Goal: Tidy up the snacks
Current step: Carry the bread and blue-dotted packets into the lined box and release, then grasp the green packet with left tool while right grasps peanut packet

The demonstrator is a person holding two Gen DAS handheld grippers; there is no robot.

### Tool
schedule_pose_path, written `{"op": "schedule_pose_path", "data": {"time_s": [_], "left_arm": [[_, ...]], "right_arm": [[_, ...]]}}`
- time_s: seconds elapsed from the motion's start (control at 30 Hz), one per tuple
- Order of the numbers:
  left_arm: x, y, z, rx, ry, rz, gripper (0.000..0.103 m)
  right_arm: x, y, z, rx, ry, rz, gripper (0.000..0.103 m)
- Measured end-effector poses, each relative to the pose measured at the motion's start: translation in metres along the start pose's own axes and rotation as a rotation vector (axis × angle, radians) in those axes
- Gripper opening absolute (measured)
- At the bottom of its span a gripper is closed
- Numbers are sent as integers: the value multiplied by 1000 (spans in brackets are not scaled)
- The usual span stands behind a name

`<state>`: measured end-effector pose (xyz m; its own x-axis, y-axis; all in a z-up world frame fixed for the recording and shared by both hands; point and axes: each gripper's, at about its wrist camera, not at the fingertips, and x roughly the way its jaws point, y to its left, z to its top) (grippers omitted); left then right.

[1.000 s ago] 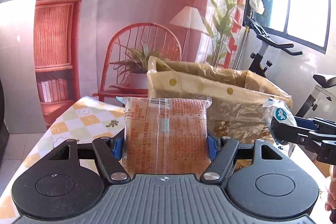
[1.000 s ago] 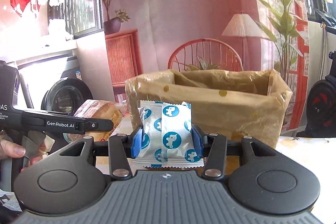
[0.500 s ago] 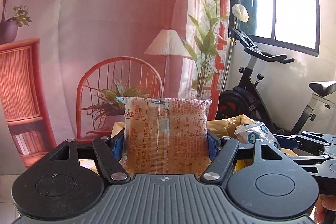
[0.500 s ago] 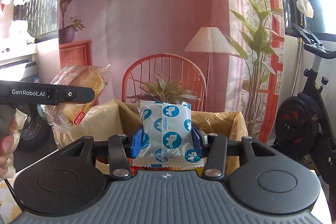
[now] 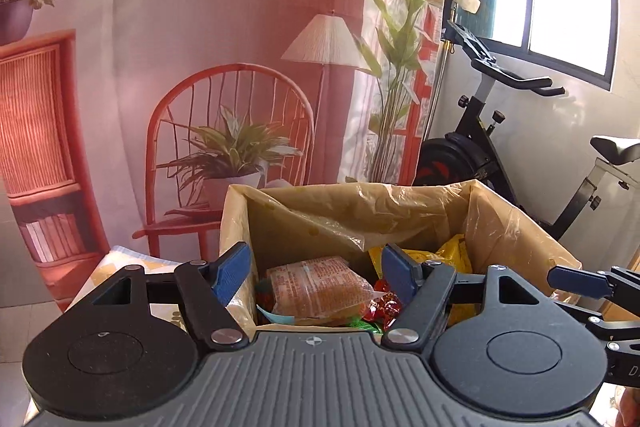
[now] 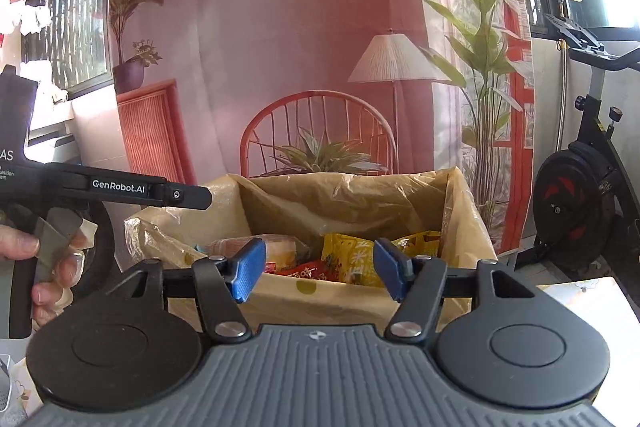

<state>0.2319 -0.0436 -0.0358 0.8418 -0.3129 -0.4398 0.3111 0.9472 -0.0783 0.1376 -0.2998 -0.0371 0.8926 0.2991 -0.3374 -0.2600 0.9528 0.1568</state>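
Observation:
A cardboard box lined with yellowish plastic (image 5: pixel 304 211) (image 6: pixel 460 211) stands on the table. My left gripper (image 5: pixel 316 267) is open and empty over the box's near left corner. Below it the orange bread packet (image 5: pixel 316 287) lies inside on other snacks; it also shows in the right wrist view (image 6: pixel 280 245). My right gripper (image 6: pixel 318 269) is open and empty just above the box's near wall. Yellow snack packs (image 6: pixel 352 257) (image 5: pixel 452 255) and red wrappers (image 5: pixel 386 307) fill the box. The blue-and-white packet is not visible.
The left gripper's body (image 6: pixel 120 189) and the hand holding it (image 6: pixel 48 267) are at the left of the right wrist view. The right gripper's finger (image 5: pixel 576 281) reaches in from the right. A checked tablecloth (image 5: pixel 120 259) lies left of the box; an exercise bike (image 5: pixel 500 131) stands behind.
Both grippers have opened and let go of their packets. The bread packet now lies in the box. Both views have tilted down onto the box's inside.

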Motion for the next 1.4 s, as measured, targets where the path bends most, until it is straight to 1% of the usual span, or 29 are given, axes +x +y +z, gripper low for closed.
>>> {"op": "schedule_pose_path", "data": {"time_s": [0.13, 0.2, 0.3, 0.37, 0.43, 0.5, 0.57, 0.63, 0.7, 0.77, 0.83, 0.93, 1.07, 1.13, 1.23, 1.4], "left_arm": [[-28, 5, -11, 10, -16, -35, 74], [-37, 7, -24, 14, 10, -30, 73], [-45, 16, -47, -13, 60, -56, 71], [-45, 21, -62, -26, 97, -70, 64], [-41, 27, -80, -26, 141, -75, 64], [-35, 30, -92, -31, 175, -72, 63], [-29, 37, -106, -53, 206, -72, 61], [-20, 42, -114, -72, 229, -76, 61], [-13, 46, -120, -88, 247, -81, 61], [-5, 48, -126, -95, 268, -82, 61], [3, 51, -132, -106, 286, -81, 61], [10, 54, -140, -123, 303, -84, 61], [15, 58, -148, -139, 323, -81, 61], [19, 59, -151, -142, 337, -78, 61], [21, 57, -153, -149, 344, -77, 61], [27, 51, -158, -156, 363, -86, 60]], "right_arm": [[-16, 12, -9, 25, -19, 27, 63], [-24, 18, -17, 32, -16, 35, 63], [-30, 24, -33, 61, 18, 48, 63], [-31, 28, -45, 70, 53, 58, 58], [-29, 32, -58, 65, 96, 76, 54], [-22, 35, -70, 50, 146, 87, 48], [-9, 36, -83, 43, 210, 85, 39], [6, 35, -91, 26, 260, 83, 35], [26, 37, -100, -29, 328, 72, 34], [48, 43, -109, -104, 422, 67, 34], [65, 50, -115, -156, 469, 81, 34], [78, 58, -120, -179, 495, 99, 34], [79, 70, -124, -208, 496, 139, 34], [82, 72, -127, -224, 497, 129, 34], [90, 65, -129, -206, 503, 97, 34], [104, 58, -135, -205, 546, 89, 30]]}}
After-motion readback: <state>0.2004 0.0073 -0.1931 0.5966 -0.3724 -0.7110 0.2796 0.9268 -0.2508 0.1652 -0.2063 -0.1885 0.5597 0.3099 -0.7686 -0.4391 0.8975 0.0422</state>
